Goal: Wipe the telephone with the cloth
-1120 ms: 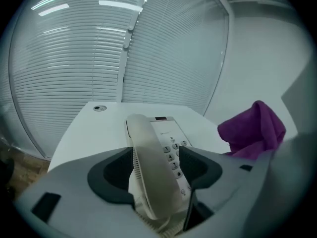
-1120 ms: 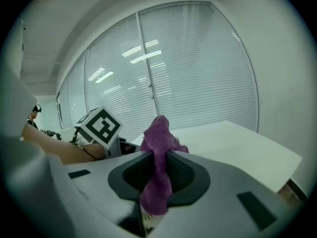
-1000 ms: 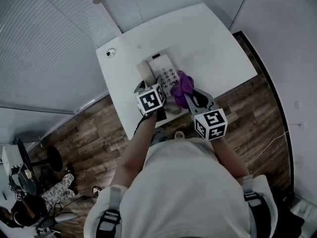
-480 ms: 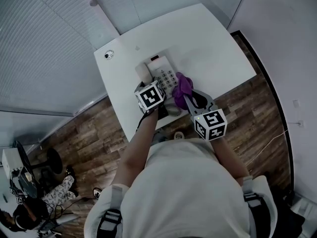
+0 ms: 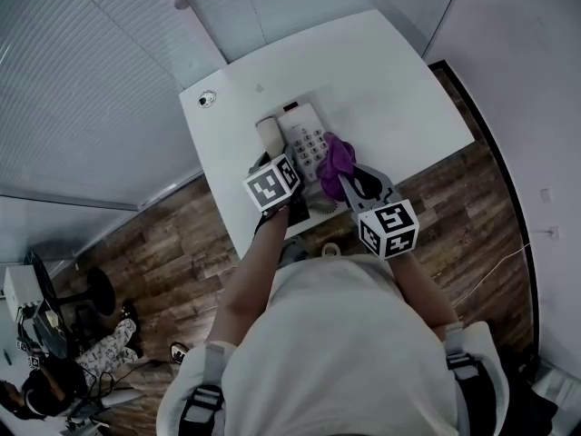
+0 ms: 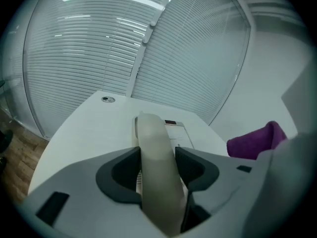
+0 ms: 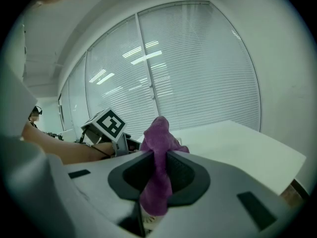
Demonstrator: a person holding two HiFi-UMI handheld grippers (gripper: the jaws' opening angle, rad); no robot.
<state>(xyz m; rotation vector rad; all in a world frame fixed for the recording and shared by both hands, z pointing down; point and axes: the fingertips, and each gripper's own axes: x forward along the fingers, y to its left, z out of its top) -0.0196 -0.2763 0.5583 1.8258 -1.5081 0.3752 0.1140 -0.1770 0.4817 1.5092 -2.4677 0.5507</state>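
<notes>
Purple cloth (image 7: 159, 133) is pinched between the jaws of the right gripper (image 7: 159, 170). It is bunched into a crest ahead of the pads, and its lower end hangs behind them. There it runs out of sight against something pale that cannot be made out. To this gripper's left, the left gripper's marker cube (image 7: 108, 124) and a bare forearm (image 7: 59, 150) block the telephone entirely in the right gripper view.

The left gripper (image 6: 157, 165) has its jaws on the handset (image 6: 151, 133). They have just been closing, and each pad now lies against a flank of the cream bar, so the handset is grasped. The handset runs straight ahead from the jaws. Its near end sinks below the gripper body and is cut off. Beyond it only a strip of the telephone (image 6: 177, 132) shows, with a small dark window at the far edge. The keys are hidden there by the handset and the right-hand jaw. A corner of the cloth pokes in at this gripper's right, partly behind a blurred grey bulk.

In the head view the two cubes cover both sets of jaws, so neither grip can be read from above. The keys (image 5: 309, 143) show just ahead of the left gripper, with the cloth beside them. Farther off to the left on the white table (image 5: 390, 71) lies a small round fitting (image 5: 207, 99), too small to identify.
</notes>
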